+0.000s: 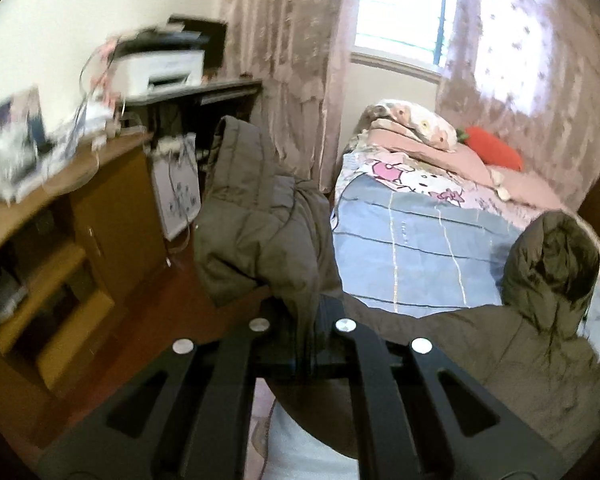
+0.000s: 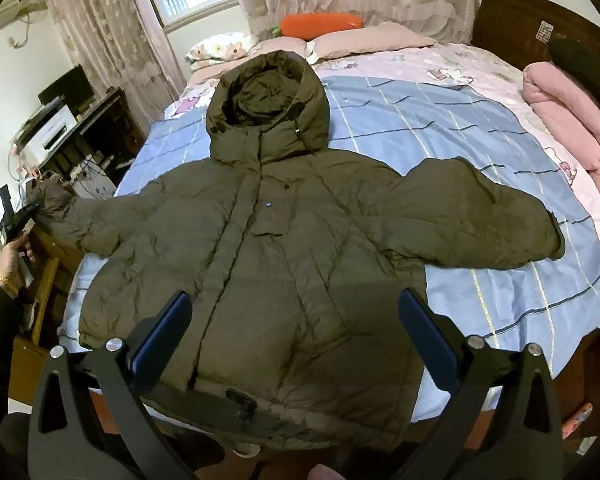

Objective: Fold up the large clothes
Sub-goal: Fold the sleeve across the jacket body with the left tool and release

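An olive-green hooded puffer jacket point(image 2: 284, 240) lies front up on the bed point(image 2: 480, 152), hood toward the pillows, one sleeve point(image 2: 480, 220) spread out to the right. My left gripper point(image 1: 302, 320) is shut on the other sleeve point(image 1: 260, 216) and holds its cuff up off the bed's left side; it also shows at the left edge of the right wrist view point(image 2: 32, 210). The hood point(image 1: 556, 264) shows at the right of the left wrist view. My right gripper point(image 2: 296, 316) is open and empty, hovering over the jacket's lower front near the hem.
A wooden desk point(image 1: 80, 208) with a printer point(image 1: 160, 68) and clutter stands left of the bed. Pillows point(image 2: 364, 40), an orange carrot cushion point(image 2: 320, 24) and a pink folded quilt point(image 2: 572, 112) lie on the bed. Curtains and a window are behind.
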Motion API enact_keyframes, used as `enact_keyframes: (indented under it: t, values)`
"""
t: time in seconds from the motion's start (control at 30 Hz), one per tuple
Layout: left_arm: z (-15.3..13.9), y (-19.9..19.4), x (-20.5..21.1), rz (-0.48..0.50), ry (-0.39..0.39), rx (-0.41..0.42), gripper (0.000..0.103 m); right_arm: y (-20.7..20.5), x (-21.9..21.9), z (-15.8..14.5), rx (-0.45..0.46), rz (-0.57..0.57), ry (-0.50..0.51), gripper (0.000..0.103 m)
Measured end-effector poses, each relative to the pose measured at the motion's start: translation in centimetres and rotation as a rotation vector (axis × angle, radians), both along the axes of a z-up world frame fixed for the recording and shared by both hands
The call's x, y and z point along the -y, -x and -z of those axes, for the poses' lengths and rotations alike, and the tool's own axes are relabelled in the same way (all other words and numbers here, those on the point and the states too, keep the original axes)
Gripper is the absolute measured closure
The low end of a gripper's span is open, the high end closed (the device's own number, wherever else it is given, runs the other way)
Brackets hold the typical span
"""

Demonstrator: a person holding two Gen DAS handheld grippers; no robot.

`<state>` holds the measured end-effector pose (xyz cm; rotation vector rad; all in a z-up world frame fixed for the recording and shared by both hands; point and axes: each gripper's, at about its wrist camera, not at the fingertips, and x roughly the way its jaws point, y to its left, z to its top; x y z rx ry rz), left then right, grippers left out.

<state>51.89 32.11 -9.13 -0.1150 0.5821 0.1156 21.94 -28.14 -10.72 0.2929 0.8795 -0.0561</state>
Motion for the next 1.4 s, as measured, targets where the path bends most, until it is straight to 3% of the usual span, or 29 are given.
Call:
enact_keyframes:
  t: [0.5, 0.77, 1.1, 1.4]
  values:
    - [-7.8, 1.3, 12.0, 0.129, -0.171, 0.025, 0.100, 1.9, 1.7, -2.0, 0.066, 0.000, -0.078, 0.001]
    - [-10.5, 2.4, 18.8, 0.201, -0.237, 0.046, 0.100, 3.1, 3.2, -2.8, 0.102, 0.017, -0.118, 0.001]
    - [-11.0, 3.8, 28.5, 0.342, -0.288, 0.057, 0.100, 4.6, 5.7, -3.5, 0.135, 0.043, -0.168, 0.001]
    - [-8.0, 4.8, 37.8, 0.470, -0.314, 0.029, 0.100, 5.5, 7.0, -4.0, 0.158, 0.057, -0.195, 0.001]
